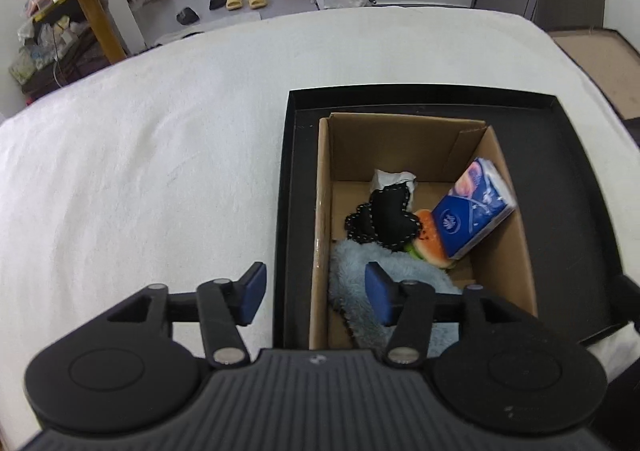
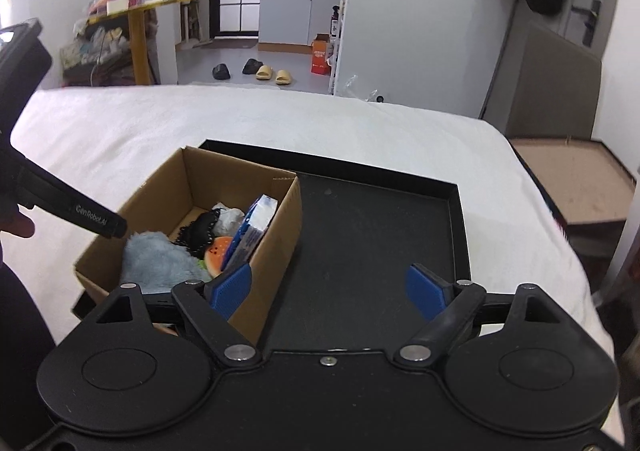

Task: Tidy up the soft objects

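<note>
A cardboard box (image 1: pixel 400 139) stands in the left part of a black tray (image 1: pixel 568 187) on the white bed. In it lie a fluffy light-blue cloth (image 1: pixel 352 291), a black stitched plush (image 1: pixel 384 223), an orange watermelon-slice toy (image 1: pixel 430 239), a blue tissue pack (image 1: pixel 476 211) leaning on the right wall, and a white crumpled item (image 1: pixel 386 179). My left gripper (image 1: pixel 316 295) is open and empty, straddling the box's left wall. My right gripper (image 2: pixel 328 289) is open and empty above the tray (image 2: pixel 380 235), beside the box (image 2: pixel 272 259).
The white bedcover (image 1: pixel 140 171) spreads to the left and behind the tray. The left gripper's handle (image 2: pixel 72 211) reaches in at the left of the right wrist view. A brown low table (image 2: pixel 572 179) stands right of the bed. Slippers (image 2: pixel 272 75) lie on the floor beyond.
</note>
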### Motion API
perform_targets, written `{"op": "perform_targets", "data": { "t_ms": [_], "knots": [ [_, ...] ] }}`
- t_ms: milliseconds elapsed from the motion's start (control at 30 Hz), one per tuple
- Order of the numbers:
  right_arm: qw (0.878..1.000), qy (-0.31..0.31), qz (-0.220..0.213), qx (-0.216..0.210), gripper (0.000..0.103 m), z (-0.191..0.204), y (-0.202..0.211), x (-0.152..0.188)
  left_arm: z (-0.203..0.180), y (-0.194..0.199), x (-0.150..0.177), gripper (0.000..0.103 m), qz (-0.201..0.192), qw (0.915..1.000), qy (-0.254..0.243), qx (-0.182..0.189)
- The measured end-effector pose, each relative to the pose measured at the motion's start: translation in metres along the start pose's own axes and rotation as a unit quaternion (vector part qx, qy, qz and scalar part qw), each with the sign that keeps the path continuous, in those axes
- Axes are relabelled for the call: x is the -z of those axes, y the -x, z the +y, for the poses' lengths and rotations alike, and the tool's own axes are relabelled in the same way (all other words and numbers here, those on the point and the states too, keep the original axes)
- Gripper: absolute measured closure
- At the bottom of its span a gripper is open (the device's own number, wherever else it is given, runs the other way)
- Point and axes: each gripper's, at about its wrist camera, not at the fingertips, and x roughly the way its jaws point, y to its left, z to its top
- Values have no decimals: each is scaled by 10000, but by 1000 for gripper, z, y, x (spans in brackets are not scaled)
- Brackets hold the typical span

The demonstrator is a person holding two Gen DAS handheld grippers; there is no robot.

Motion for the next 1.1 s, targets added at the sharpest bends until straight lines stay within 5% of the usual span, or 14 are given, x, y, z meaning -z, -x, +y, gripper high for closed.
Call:
{"op": "perform_targets", "data": {
  "t_ms": [467, 1100],
  "knots": [
    [9949, -1002, -151, 15, 0, -22, 41, -4, -16, 68, 17, 38, -324, 9992, -63, 227],
    [9865, -1638, -15, -35, 0, -36, 96, -8, -15, 149, 40, 5, -867, 9960, -106, 191]
  ]
}}
